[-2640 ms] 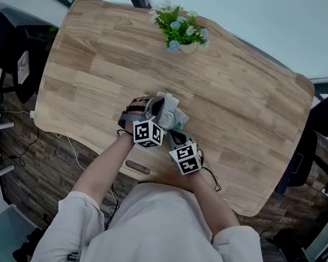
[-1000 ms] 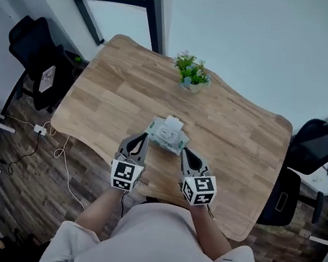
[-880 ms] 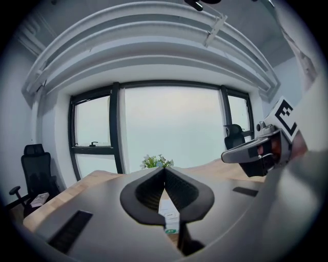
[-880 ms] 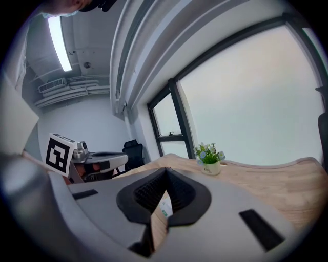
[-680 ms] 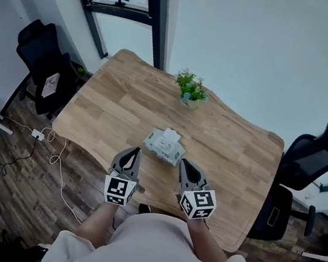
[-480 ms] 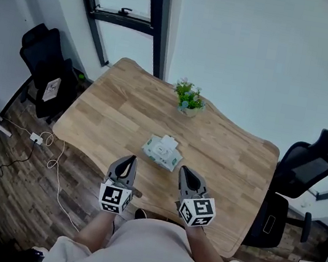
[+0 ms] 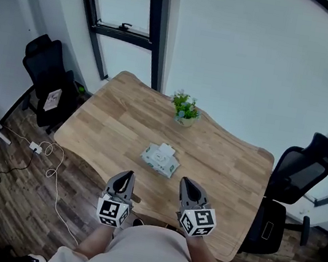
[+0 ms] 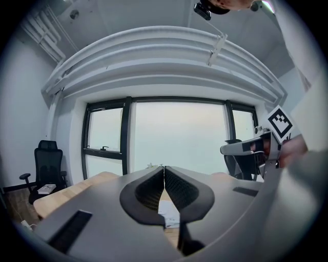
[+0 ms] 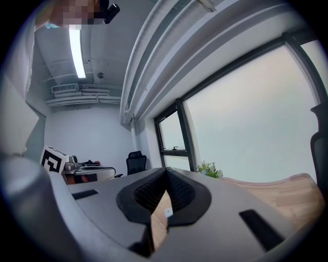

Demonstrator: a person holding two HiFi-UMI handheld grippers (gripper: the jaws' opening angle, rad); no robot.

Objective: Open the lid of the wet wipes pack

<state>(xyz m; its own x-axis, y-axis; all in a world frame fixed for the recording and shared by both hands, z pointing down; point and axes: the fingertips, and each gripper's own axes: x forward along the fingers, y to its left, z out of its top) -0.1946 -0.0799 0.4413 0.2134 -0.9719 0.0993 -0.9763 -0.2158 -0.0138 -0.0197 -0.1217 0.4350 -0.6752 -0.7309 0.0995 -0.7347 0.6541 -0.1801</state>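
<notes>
The wet wipes pack (image 7: 160, 159) lies flat near the middle of the wooden table (image 7: 123, 114), its white lid flipped up toward the far side. My left gripper (image 7: 123, 178) hovers over the table's near edge, left of the pack and well short of it, jaws shut with nothing between them. My right gripper (image 7: 188, 187) floats to the pack's right at the same near edge, also shut and empty. In the left gripper view, a sliver of the pack (image 8: 169, 215) shows below the closed tips (image 8: 164, 168). The right gripper view shows its tips (image 9: 165, 170) together, pointing almost level.
A small potted plant (image 7: 184, 108) stands at the table's far edge. Black office chairs sit at the left (image 7: 47, 80) and right (image 7: 295, 174) of the table. Cables and a power strip (image 7: 37, 146) lie on the floor at left.
Both grippers have drawn back from the pack toward the person and risen. The head camera has lifted, so the table looks smaller and farther. The pack stays put with its lid up.
</notes>
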